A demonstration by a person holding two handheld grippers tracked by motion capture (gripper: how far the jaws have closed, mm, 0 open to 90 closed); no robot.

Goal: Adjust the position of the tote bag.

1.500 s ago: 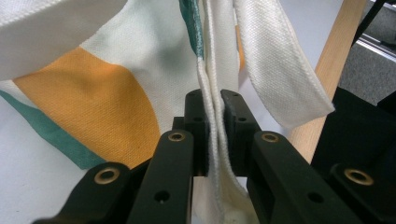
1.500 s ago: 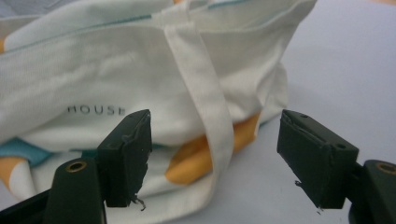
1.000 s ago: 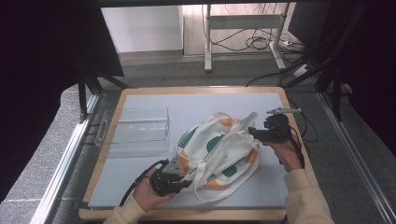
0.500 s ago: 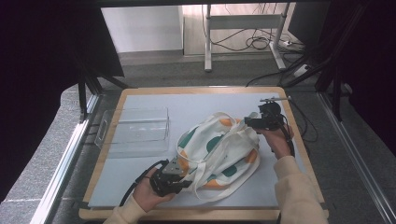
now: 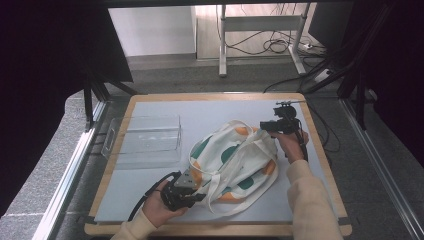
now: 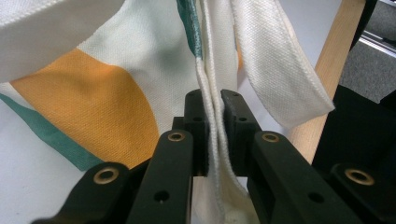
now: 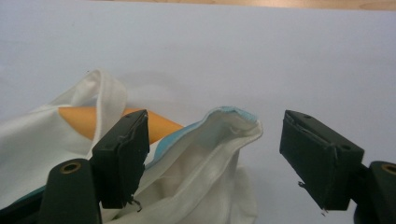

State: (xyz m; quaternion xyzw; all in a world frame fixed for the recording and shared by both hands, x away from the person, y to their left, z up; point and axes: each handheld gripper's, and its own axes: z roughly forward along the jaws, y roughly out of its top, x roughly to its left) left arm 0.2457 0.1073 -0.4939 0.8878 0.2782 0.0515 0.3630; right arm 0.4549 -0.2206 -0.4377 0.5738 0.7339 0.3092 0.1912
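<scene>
**Left gripper pinching the bag's edge, right gripper open at its far corner**

Your cloth bag lies crumpled on the pale mat in the middle of the wooden-rimmed table, white with orange and green patches, its straps draped loose across it; a clear plastic box stands to its left, just apart from the cloth.

Your left gripper sits at the bag's near-left edge; in the left gripper view its jaws are pressed nearly together on a doubled seam of the bag, the fabric running up between the pads, so you have the edge firmly pinched; a wide white strap hangs beside it.

Your right gripper is at the bag's far-right corner, held in your right hand; in the right gripper view its jaws stand wide apart; a raised fold of the bag's rim, white with a blue-green lining, lies between them, closer to the left pad; neither pad presses on it, so that gripper holds nothing.
</scene>
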